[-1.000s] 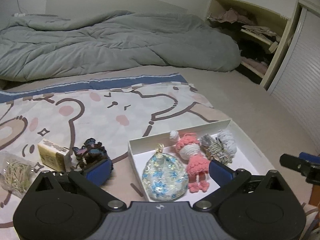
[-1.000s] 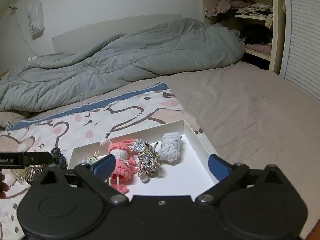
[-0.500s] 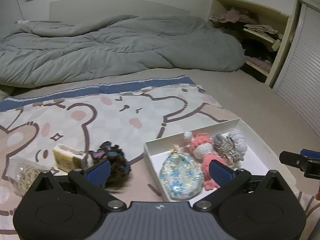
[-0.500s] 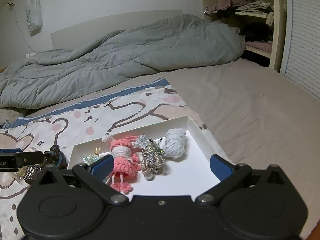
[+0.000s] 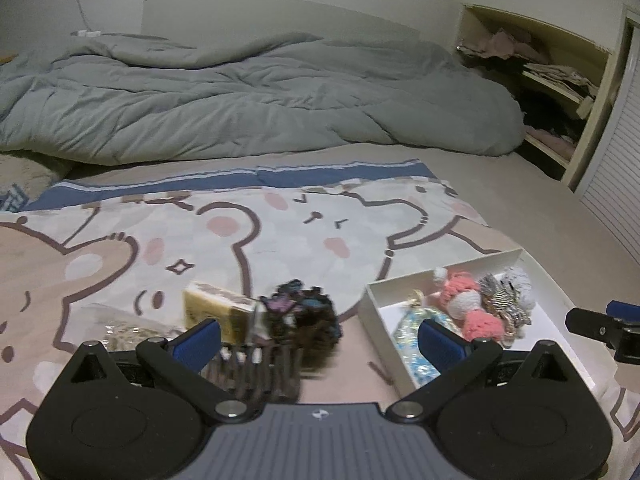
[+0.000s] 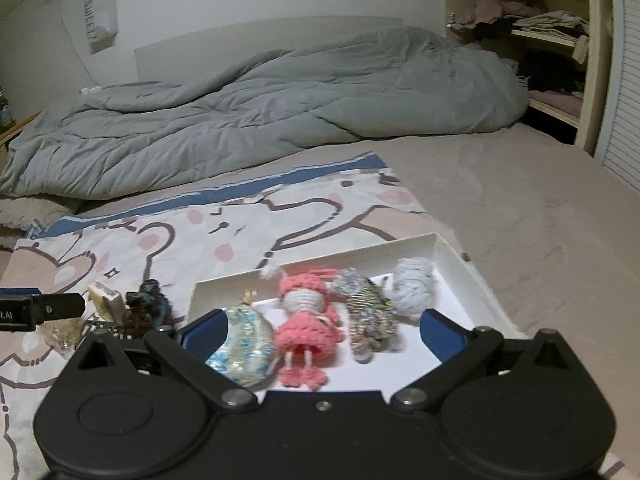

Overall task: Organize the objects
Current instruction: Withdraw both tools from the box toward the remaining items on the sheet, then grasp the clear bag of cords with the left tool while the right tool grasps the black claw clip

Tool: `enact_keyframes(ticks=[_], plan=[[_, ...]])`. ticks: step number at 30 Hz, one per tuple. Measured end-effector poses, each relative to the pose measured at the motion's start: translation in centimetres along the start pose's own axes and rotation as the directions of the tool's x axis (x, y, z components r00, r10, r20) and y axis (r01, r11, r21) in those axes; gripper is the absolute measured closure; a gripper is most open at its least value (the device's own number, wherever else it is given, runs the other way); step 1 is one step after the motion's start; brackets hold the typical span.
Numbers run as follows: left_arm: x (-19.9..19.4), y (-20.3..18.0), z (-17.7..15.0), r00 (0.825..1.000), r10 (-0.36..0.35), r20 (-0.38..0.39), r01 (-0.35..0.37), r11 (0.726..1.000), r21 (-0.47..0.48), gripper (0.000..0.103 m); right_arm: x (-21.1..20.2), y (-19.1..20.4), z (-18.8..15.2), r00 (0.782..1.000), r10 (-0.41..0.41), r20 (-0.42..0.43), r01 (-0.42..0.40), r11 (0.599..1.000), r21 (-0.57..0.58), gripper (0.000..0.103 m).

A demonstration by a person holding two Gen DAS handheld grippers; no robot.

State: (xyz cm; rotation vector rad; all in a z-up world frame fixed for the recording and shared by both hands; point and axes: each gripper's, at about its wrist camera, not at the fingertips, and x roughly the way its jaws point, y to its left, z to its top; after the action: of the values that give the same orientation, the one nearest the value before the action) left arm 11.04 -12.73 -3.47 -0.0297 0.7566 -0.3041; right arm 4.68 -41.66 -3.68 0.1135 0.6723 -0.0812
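Both my grippers hang spread and empty over the bed.

My left gripper (image 5: 318, 338) is wide apart above a dark hair clip (image 5: 304, 316) lying on the cartoon sheet (image 5: 240, 232), just beside a yellow packet (image 5: 218, 312). My right gripper (image 6: 322, 330) is wide apart over the white box (image 6: 452, 256), where a blue pouch (image 6: 240, 344), pink doll (image 6: 306, 316), striped charm (image 6: 366, 316) and grey yarn bundle (image 6: 412, 288) lie side by side.

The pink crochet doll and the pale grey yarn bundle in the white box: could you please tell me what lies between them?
A striped metallic woven charm lies between the pink crochet doll and the pale grey yarn bundle; the right wrist view shows it clearest.
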Motion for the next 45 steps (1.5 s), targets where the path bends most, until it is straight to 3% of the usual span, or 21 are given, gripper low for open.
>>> enact_keyframes(ticks=[19, 26, 32, 37, 45], plan=[[-3.1, 8.1, -0.8, 0.993, 0.116, 0.027, -0.115, 0.993, -0.013, 0.000, 1.1, 7.9, 0.6, 0.993, 0.114, 0.010, -0.113, 0.993, -0.039, 0.000], [-3.5, 11.0, -1.0, 0.987, 0.154, 0.036, -0.153, 0.987, -0.046, 0.000, 1.2, 10.9, 0.4, 0.979, 0.201, 0.028, -0.200, 0.979, -0.028, 0.000], [-2.9, 13.3, -1.1, 0.976, 0.216, 0.036, -0.212, 0.973, -0.089, 0.000, 2.1, 13.1, 0.1, 0.967, 0.255, 0.006, -0.255, 0.967, -0.003, 0.000], [-1.7, 14.9, -1.3, 0.974, 0.227, 0.018, -0.224, 0.968, -0.109, 0.000, 3.4, 14.1, 0.1, 0.949, 0.313, -0.046, -0.310, 0.949, 0.056, 0.001], [1.3, 15.6, -1.8, 0.973, 0.229, -0.013, -0.229, 0.972, -0.043, 0.000, 6.0, 14.5, -0.6, 0.918, 0.386, -0.094, -0.367, 0.914, 0.175, 0.029]])
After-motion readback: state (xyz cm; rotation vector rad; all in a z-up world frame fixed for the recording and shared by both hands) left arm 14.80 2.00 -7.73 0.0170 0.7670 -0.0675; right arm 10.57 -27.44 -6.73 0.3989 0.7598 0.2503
